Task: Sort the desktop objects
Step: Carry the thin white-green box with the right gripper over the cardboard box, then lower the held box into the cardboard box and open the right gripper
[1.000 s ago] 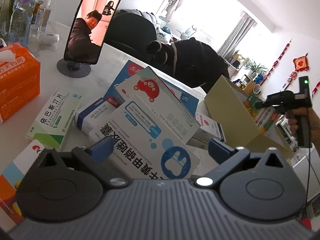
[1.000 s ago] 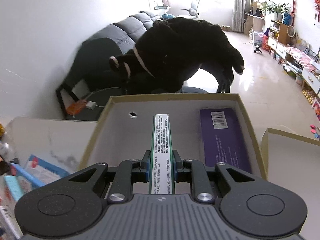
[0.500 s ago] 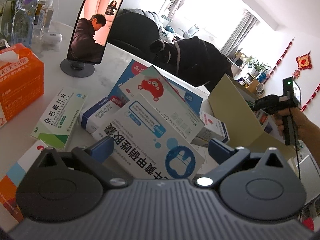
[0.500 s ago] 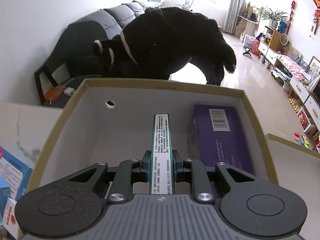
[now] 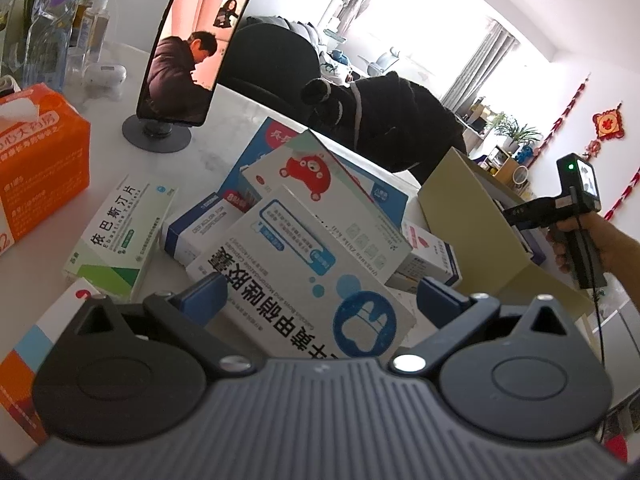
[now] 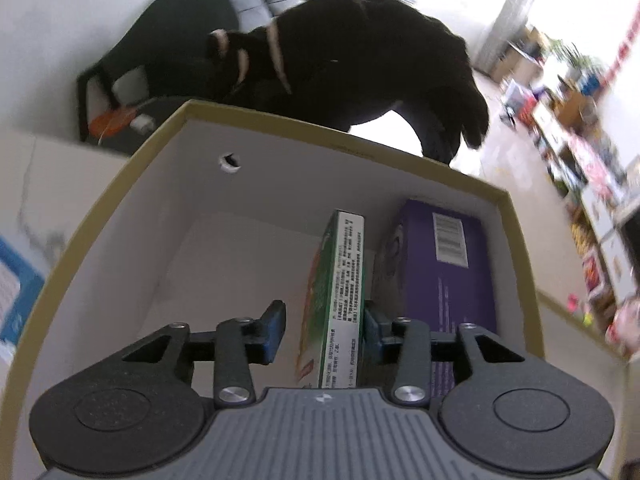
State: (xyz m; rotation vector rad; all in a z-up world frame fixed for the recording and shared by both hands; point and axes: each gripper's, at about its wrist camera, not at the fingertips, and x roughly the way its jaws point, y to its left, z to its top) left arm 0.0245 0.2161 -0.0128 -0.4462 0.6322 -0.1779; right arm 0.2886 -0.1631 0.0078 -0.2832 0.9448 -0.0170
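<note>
Both sets of jaws stand spread: the right gripper point(image 6: 324, 330) has its blue pads apart on either side of a slim green box point(image 6: 336, 300), the left pad clear of it and the right pad at or just beside its white printed edge, so nothing is pinched. That green box stands on its long edge inside the open cardboard carton point(image 6: 132, 216), just beside a purple box point(image 6: 448, 276) that leans against the carton's right wall; a small round hole shows in the far wall. The right-wrist view is somewhat blurred toward its right side. The left gripper point(image 5: 320, 296) hangs with its pads wide apart over a heap of medicine boxes on the white table point(image 5: 224, 120), framing a white box with a blue circle point(image 5: 304, 292) that lies on top of the pile. Under and behind it lie a white box with a red bear point(image 5: 320, 200), a blue box point(image 5: 272, 140) and a green and white tablet box point(image 5: 120, 236) to the left. An orange tissue pack point(image 5: 40, 160) sits at the far left, and a phone on a round stand point(image 5: 192, 48) stands upright behind the heap. At the right of that view a hand point(image 5: 588, 240) holds the other gripper's handle over the carton point(image 5: 464, 216), which rests just beside the heap
</note>
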